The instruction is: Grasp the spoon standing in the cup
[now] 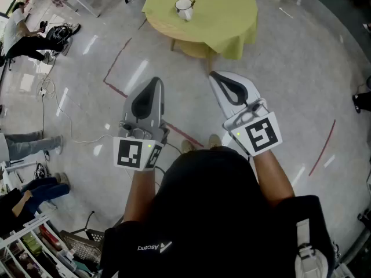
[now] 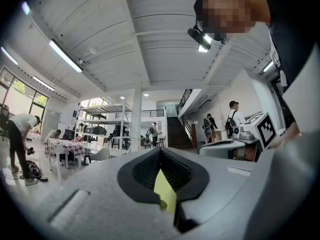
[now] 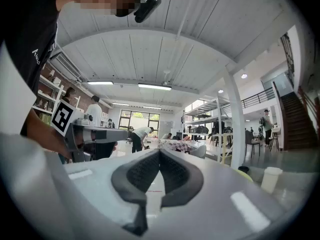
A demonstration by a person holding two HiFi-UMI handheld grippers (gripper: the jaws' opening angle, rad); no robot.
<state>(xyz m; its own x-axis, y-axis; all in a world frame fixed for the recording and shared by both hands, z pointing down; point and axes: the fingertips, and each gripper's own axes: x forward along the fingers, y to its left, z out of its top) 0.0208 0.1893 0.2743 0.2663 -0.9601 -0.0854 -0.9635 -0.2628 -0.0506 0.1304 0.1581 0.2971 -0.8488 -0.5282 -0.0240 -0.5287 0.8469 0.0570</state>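
Though distant, spoon (image 1: 192, 4) barely discernible in cup (image 1: 183, 9)

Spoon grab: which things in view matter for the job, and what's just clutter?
Job:
- spoon
- cup
- table
- left gripper and right gripper, both shut and empty

Lying about:
- floor cable
- red tape
- wire basket

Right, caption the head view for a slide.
Left gripper and right gripper, shut and empty, point toward the cup with spoon on the table.
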